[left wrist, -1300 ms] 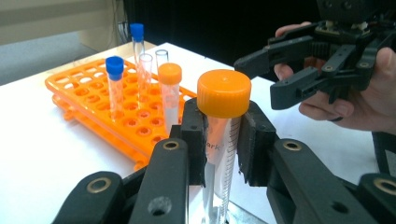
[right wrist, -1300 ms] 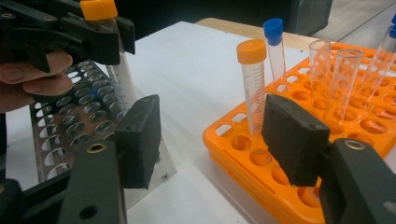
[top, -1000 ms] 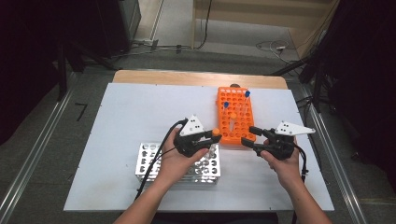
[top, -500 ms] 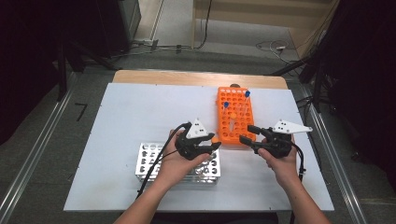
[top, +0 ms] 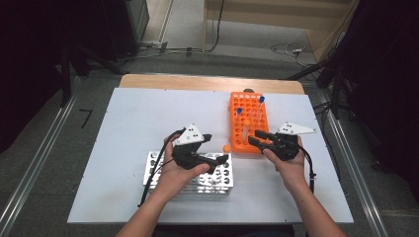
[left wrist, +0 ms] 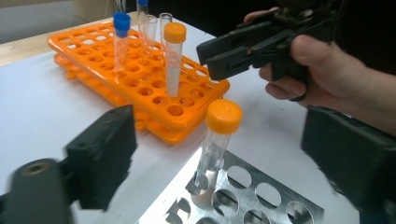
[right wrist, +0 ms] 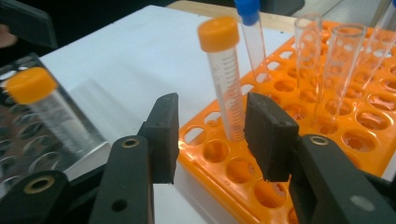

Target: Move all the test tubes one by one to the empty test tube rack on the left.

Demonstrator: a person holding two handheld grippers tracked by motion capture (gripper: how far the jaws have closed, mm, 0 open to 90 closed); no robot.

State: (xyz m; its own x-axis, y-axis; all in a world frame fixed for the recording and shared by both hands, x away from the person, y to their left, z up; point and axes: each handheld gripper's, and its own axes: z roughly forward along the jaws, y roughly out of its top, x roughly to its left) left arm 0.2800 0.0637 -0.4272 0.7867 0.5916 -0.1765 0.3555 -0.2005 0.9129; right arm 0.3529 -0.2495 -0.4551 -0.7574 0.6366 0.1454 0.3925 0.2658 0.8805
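Your right gripper (right wrist: 210, 140) jaws spread, just been closing: upright orange-capped tube (right wrist: 225, 74) between, frame centre, untouched. Left gripper (left wrist: 224, 154) just opened, empty; released tube (left wrist: 215, 144) upright, lower centre.

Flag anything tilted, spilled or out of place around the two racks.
One thing: the orange-capped tube in the corner hole of the metal rack leans instead of standing upright, free between the left claw's just-opened jaws. Tubes in the orange rack stand straight. No spill or damage shows.
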